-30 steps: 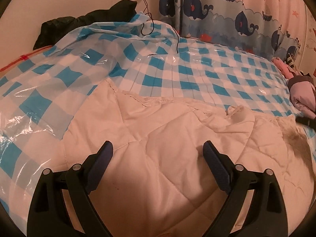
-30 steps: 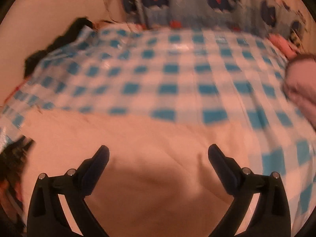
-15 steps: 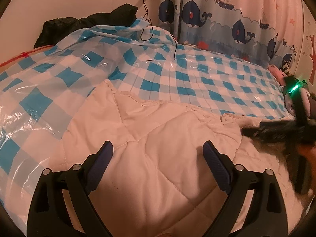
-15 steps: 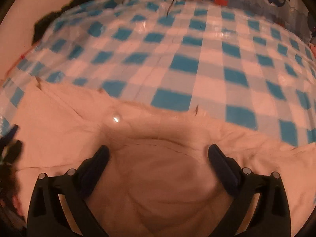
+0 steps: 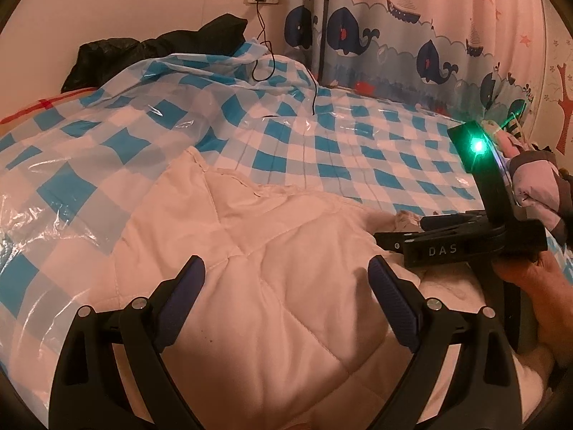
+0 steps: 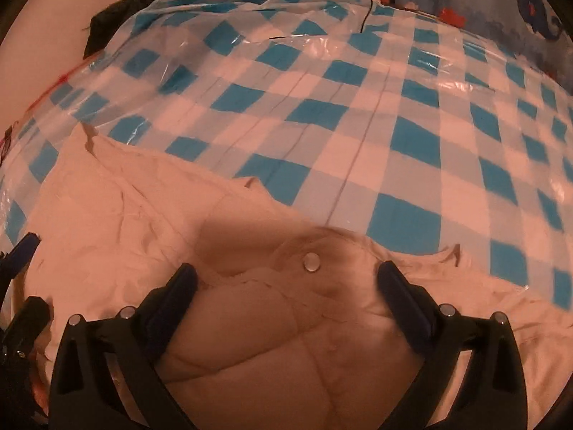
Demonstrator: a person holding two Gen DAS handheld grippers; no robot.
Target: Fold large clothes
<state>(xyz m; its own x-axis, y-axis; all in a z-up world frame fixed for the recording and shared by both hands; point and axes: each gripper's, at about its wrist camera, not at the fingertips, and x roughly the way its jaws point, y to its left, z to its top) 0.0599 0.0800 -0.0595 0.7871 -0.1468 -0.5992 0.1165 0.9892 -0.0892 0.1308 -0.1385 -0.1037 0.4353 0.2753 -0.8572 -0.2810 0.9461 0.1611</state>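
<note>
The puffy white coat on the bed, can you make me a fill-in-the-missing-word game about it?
1. The quilted coat lies on a sheet checked white and ____.
2. Both the left tongs and the right tongs are ____, holding nothing.
3. The curtain is printed with boats and ____.
4. The light on the right tool glows ____.

Missing words: blue; open; whales; green

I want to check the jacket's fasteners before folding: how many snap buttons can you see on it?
1: a round metal snap button near the cream quilted jacket's upper edge, between the right gripper's open fingers. Others may be hidden under folds.
</note>
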